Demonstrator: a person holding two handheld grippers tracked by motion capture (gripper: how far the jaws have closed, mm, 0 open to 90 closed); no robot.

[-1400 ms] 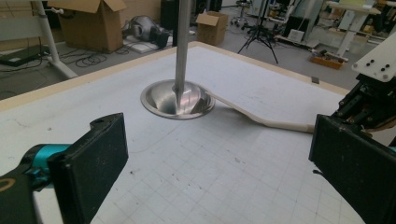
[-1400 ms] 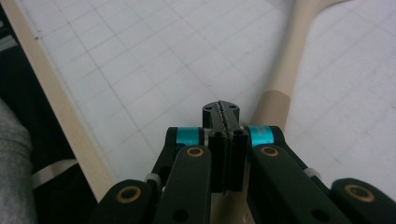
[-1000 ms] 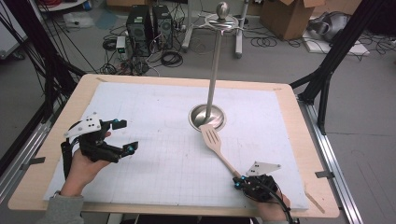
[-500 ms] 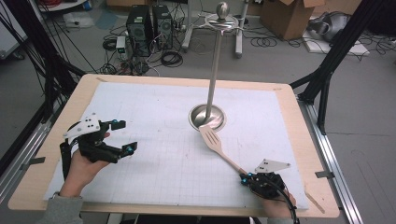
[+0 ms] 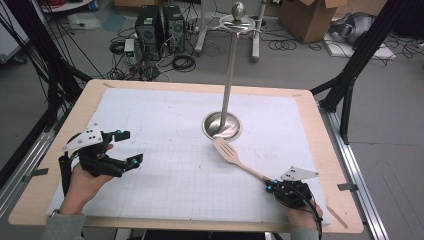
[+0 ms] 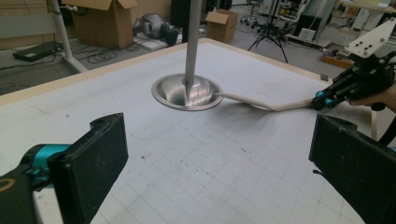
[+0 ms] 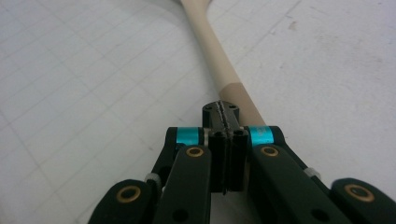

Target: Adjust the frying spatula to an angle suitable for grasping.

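Table [image 5: 150, 95] with white grid mat [image 5: 165, 130]; tall metal stand [image 5: 229, 75] rises from a round dished base [image 5: 222, 125] near the mat's centre.

Wooden slotted spatula [image 5: 239, 160] lies flat on the mat, blade end just beside the base's near rim (touching or not, cannot tell), long axis running diagonally from there toward the near right corner.

Right gripper [image 5: 272, 187] sits at the handle's tail end, in line with that axis. In the right gripper view its 2 jaws are pressed together with no gap, tips right at the handle [image 7: 219, 60], which runs on past their right side; whether anything is pinched is hidden, so I cannot tell that it has hold. Right hand low, near the table's front edge, gripper roughly level and pointing along the handle.

Left gripper [image 5: 127, 147] is well apart at the mat's left, jaws spread wide, holding nothing, aimed across at the stand.

Judgement: the right hand is the nearer 1 by far.
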